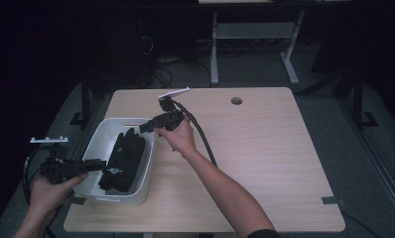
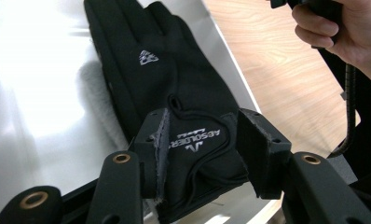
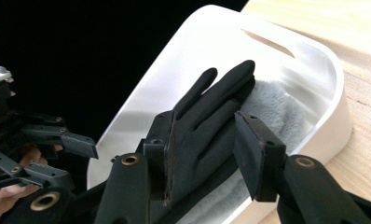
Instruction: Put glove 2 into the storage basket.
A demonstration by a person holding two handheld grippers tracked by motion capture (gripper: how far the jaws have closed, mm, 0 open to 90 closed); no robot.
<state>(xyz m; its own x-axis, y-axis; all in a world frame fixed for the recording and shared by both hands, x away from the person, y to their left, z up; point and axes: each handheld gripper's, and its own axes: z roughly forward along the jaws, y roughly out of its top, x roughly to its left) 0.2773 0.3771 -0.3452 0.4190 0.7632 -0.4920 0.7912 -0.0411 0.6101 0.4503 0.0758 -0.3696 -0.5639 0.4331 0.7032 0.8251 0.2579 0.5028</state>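
Note:
A black glove (image 1: 123, 158) with a white logo lies in a white bin (image 1: 98, 134) at the table's left side, on top of a grey fleecy cloth (image 3: 286, 107). My left gripper (image 1: 102, 163) reaches in over the bin's left rim. Its jaws stand open (image 2: 202, 135) just above the glove's (image 2: 174, 79) cuff. My right gripper (image 1: 142, 127) hovers over the bin's far right corner, open (image 3: 204, 140), pointing at the glove's (image 3: 211, 107) fingers. The left gripper (image 3: 69, 161) also shows at the left of the right gripper view.
The bin's right wall (image 3: 333, 70) borders bare wooden table (image 1: 265, 148). A cable hole (image 1: 236, 100) sits near the far edge. The right gripper's cable (image 1: 203, 136) trails along the forearm. A desk frame (image 1: 255, 34) stands behind the table.

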